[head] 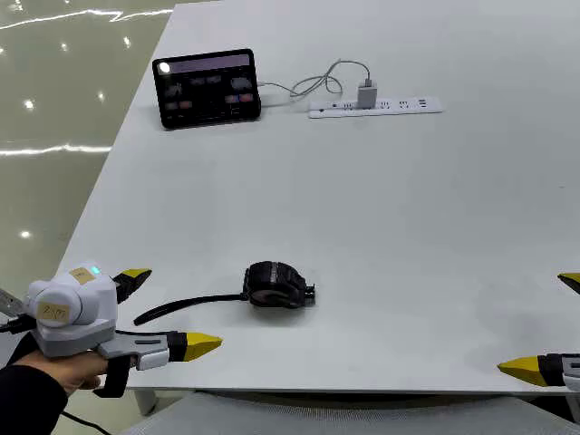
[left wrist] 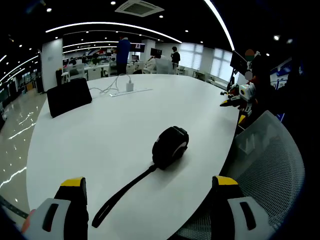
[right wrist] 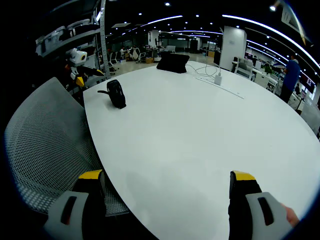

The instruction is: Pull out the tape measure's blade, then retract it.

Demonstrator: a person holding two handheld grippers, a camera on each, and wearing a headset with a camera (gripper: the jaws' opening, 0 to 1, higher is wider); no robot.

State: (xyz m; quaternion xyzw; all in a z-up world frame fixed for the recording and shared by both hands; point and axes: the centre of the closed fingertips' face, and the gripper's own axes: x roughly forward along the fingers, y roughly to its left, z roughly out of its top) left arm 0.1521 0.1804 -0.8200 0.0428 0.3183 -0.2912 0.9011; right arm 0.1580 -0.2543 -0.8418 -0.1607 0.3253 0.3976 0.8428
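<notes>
A black tape measure (head: 276,285) lies on the white table (head: 362,199) near its front edge, its black wrist strap (head: 186,304) trailing to the left. In the left gripper view the tape measure (left wrist: 170,144) sits ahead of the jaws with the strap (left wrist: 122,192) running back between them. My left gripper (head: 172,308) stands open at the table's front left, just left of the strap's end. At the front right edge my right gripper (head: 548,322) is open, far from the tape measure (right wrist: 116,93). No blade is out.
A dark tablet (head: 207,87) stands at the back left, cabled to a white charger in a power strip (head: 375,106). A grey mesh chair (right wrist: 45,145) is tucked at the table's near edge. Glossy floor (head: 54,100) lies beyond the left edge.
</notes>
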